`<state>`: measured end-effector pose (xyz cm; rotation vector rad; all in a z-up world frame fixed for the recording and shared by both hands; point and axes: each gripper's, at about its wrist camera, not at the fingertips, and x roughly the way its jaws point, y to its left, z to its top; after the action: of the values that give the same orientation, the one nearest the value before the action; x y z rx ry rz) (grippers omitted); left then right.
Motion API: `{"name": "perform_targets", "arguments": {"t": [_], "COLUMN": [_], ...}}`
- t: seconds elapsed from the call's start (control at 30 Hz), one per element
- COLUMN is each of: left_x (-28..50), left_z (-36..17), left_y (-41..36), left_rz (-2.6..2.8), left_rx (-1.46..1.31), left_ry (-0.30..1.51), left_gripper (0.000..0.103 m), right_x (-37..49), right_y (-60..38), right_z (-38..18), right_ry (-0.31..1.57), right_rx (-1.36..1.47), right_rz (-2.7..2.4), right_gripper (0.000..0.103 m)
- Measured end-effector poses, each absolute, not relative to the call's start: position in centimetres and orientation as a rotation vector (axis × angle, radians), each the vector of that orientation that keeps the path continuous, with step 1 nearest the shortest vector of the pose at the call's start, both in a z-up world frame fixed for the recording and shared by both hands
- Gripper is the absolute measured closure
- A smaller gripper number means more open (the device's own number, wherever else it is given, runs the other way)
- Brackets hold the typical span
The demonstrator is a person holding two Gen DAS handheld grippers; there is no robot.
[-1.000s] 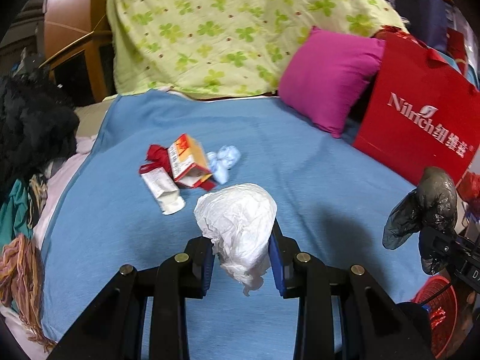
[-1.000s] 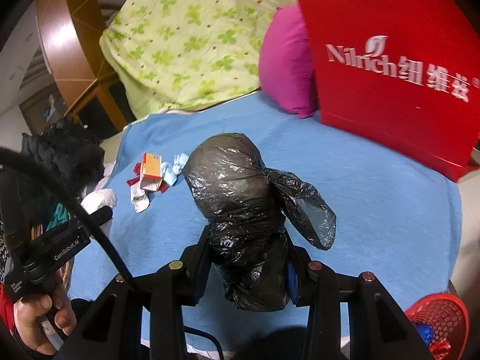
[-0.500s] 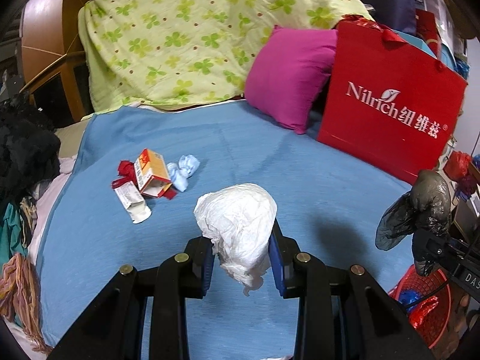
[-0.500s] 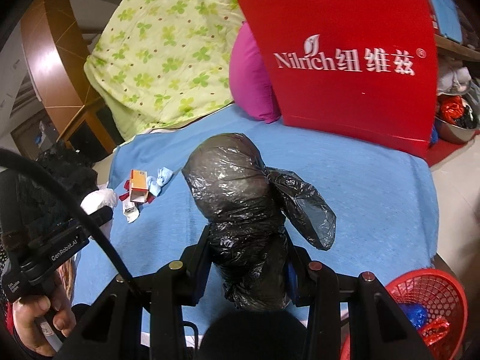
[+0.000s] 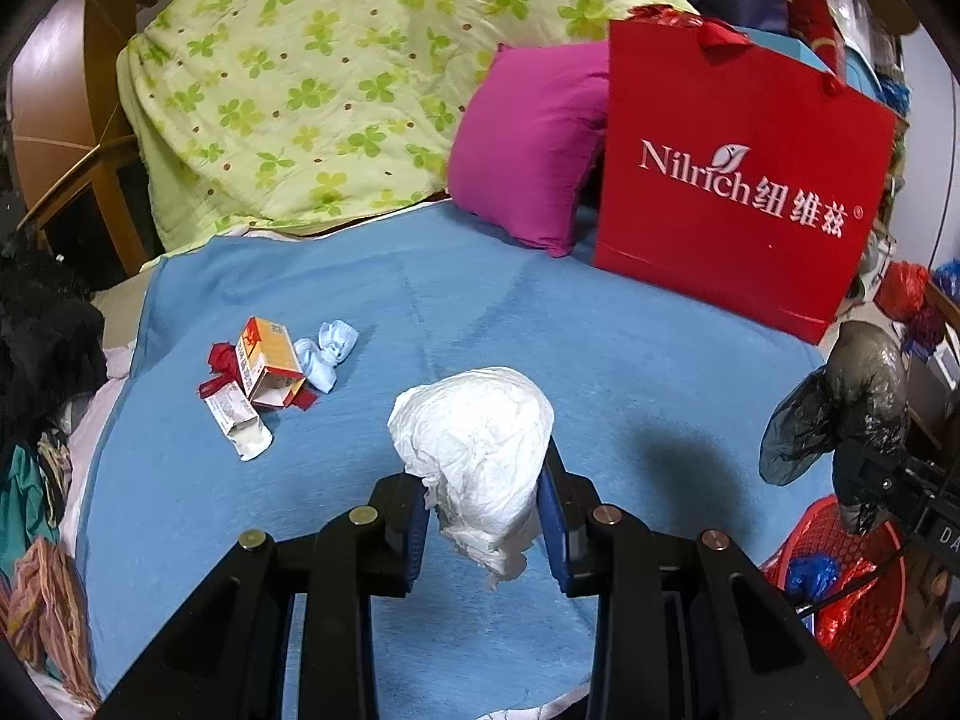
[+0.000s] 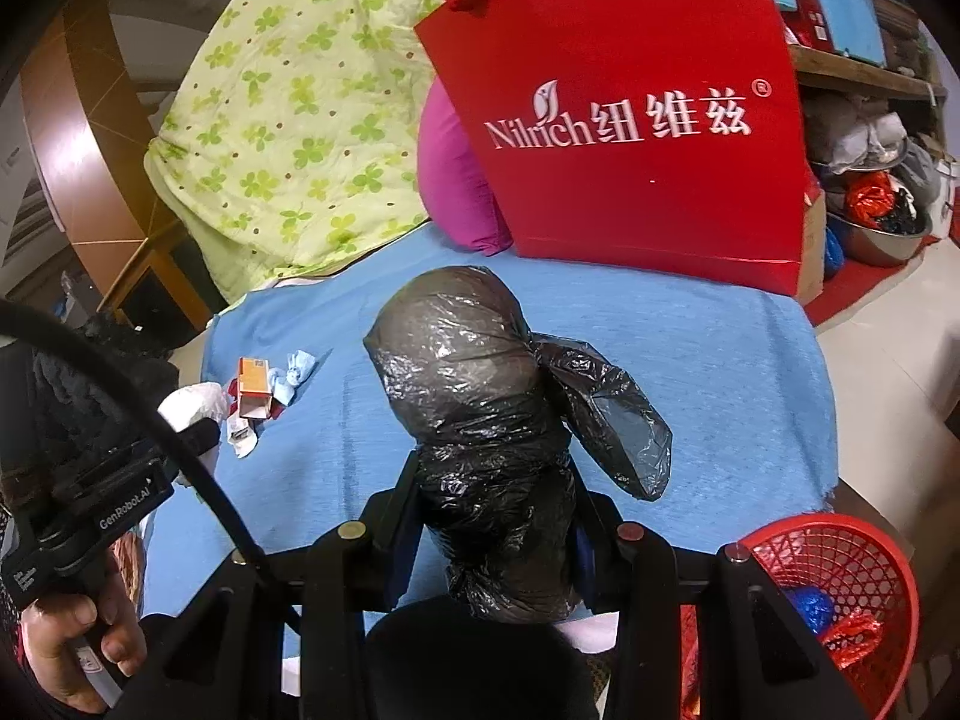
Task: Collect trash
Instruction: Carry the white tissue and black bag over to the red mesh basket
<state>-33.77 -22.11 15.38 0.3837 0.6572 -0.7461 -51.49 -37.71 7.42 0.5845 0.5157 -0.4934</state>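
Mostly the trash bundles block things: in the left wrist view the white wad (image 5: 480, 450) hides the left gripper (image 5: 486, 516) tips, jaws pinching it from both sides, above the blue blanket (image 5: 600, 348). Right wrist view: right gripper (image 6: 492, 540) clamped on the black bag (image 6: 468, 396), whose bulk covers the pads & blanket behind; a loose flap hangs off to the right. A dark round shape at bottom centre can't be made out. Red basket (image 6: 840, 564) cut off by the frame edge in both views, contents only partly seen. Orange box (image 5: 267, 360), small white packet (image 5: 240, 426), red scraps & blue tissue (image 5: 330, 348) lie together on the blanket. Only the right view shows the hand (image 6: 66, 654) gripping the left tool's handle. Only the left view shows the black bag from outside, over the basket rim.
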Motion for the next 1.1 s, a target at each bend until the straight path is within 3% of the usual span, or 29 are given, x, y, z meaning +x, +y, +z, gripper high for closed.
{"name": "perform_targets", "arguments": {"t": [1.1], "left_x": [-42.8], "left_z": [15.0], "left_y": [-29.2], "left_rz": [-0.971], "left_rx": [0.494], "left_ry": [0.636], "left_gripper": [0.069], "right_x": [-64.4], "right_y": [-40.9], "right_z": [3.9], "right_ry": [0.503], "right_rx": [0.701], "right_rz": [-0.725], "right_gripper": [0.060]}}
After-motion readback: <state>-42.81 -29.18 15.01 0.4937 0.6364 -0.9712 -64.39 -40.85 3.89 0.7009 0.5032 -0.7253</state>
